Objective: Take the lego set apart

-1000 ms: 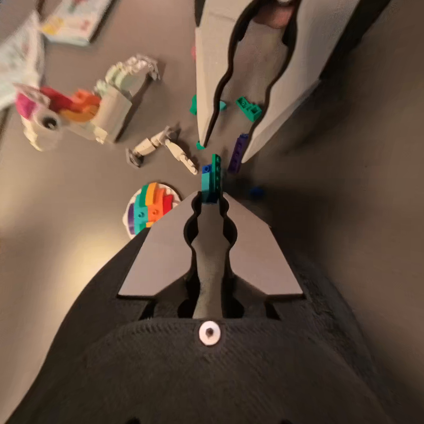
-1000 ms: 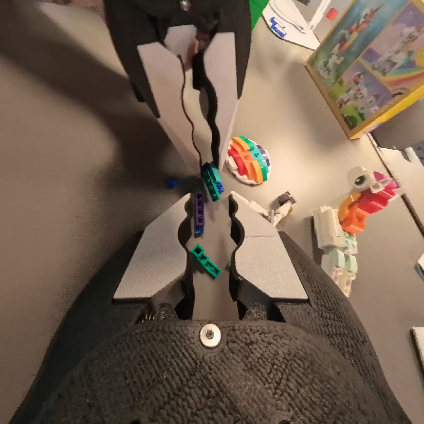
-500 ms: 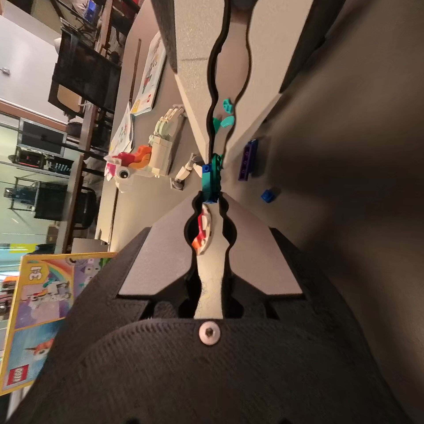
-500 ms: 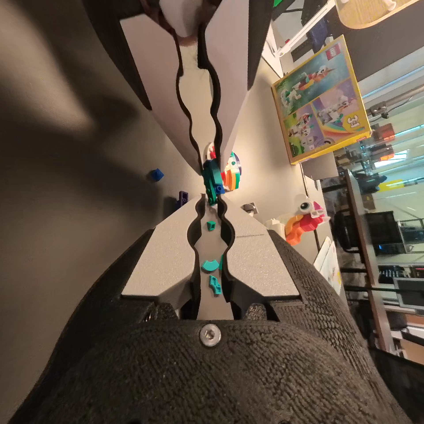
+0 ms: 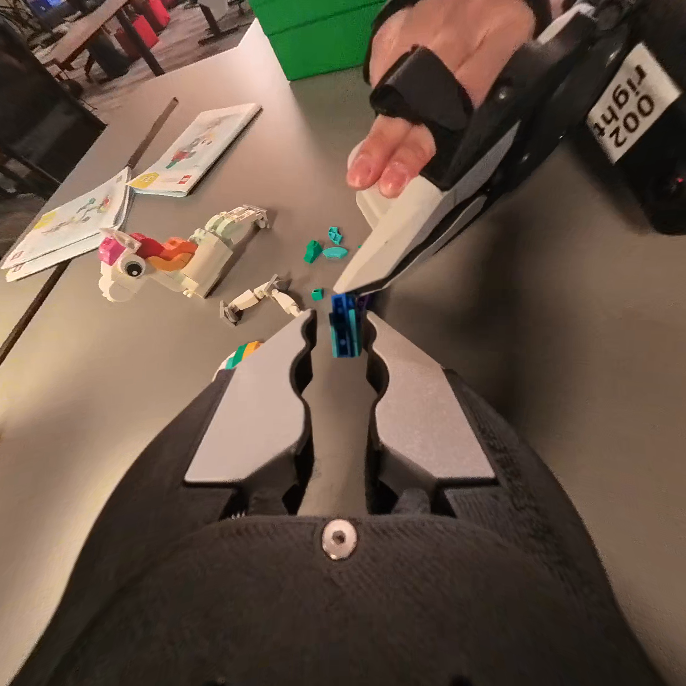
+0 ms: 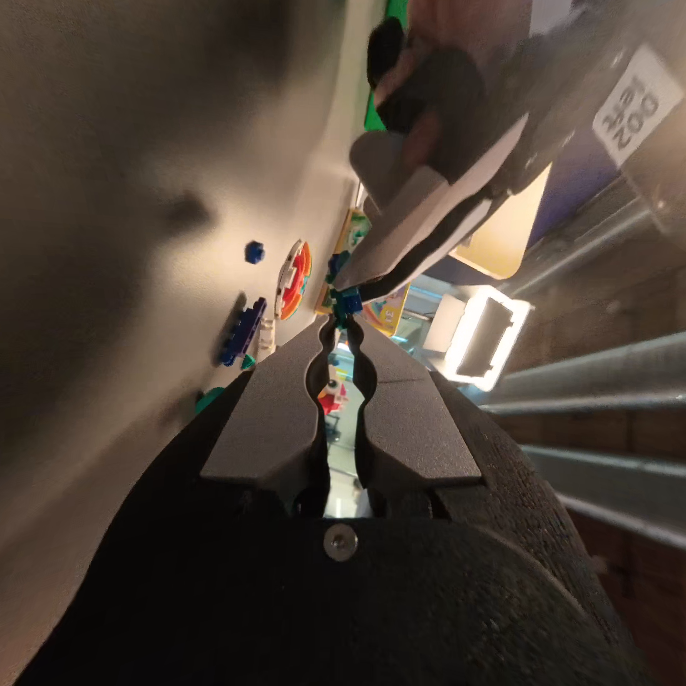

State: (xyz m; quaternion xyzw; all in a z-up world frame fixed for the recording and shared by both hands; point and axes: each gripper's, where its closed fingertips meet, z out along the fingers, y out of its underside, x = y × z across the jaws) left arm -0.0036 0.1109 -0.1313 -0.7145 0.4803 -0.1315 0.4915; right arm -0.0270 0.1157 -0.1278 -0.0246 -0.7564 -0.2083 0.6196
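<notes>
A small stack of blue and teal bricks hangs in the air between my two grippers. In the left wrist view my left gripper is open. The stack stands between its fingers, close to the right one, with a clear gap to the left fingertip. My right gripper comes in from the upper right, with a hand on it. Its tips are shut on the stack's far end. In the right wrist view my right gripper pinches the stack, and the left gripper reaches in from the upper right.
On the grey table lie a part-built unicorn body, a loose white leg, a rainbow disc, several teal pieces, two booklets and a green box. A purple plate and a small blue brick lie nearby.
My left gripper, which gripped the stack before, has opened off it. My right gripper has closed on the stack's far end. Both grippers have tilted and swung round.
</notes>
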